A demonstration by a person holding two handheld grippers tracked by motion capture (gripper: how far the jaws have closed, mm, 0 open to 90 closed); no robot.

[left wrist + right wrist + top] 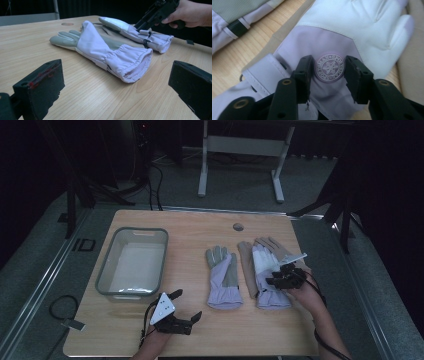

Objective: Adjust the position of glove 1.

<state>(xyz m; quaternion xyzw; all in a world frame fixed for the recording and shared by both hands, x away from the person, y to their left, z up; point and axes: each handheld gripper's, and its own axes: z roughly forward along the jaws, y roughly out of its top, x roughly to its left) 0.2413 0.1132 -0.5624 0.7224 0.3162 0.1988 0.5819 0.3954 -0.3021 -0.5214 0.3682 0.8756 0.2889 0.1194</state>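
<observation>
Gloves (224,277) lie mid-table (200,330), right of a grey tub (132,262); the left gripper (187,305) hangs spread near the front edge, the right gripper (274,276) straddles the right glove's (352,32) badge (329,67), jaws apart; beyond, dim carpet and a desk frame (240,150).

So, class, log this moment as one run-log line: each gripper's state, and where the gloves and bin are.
left gripper: open, above bare table | right gripper: open, jaws astride right glove badge | left glove: flat | bin: table left

Tub (132,262) at table's (260,335) left; two gloves (224,277) (267,270) side by side right of it.
</observation>
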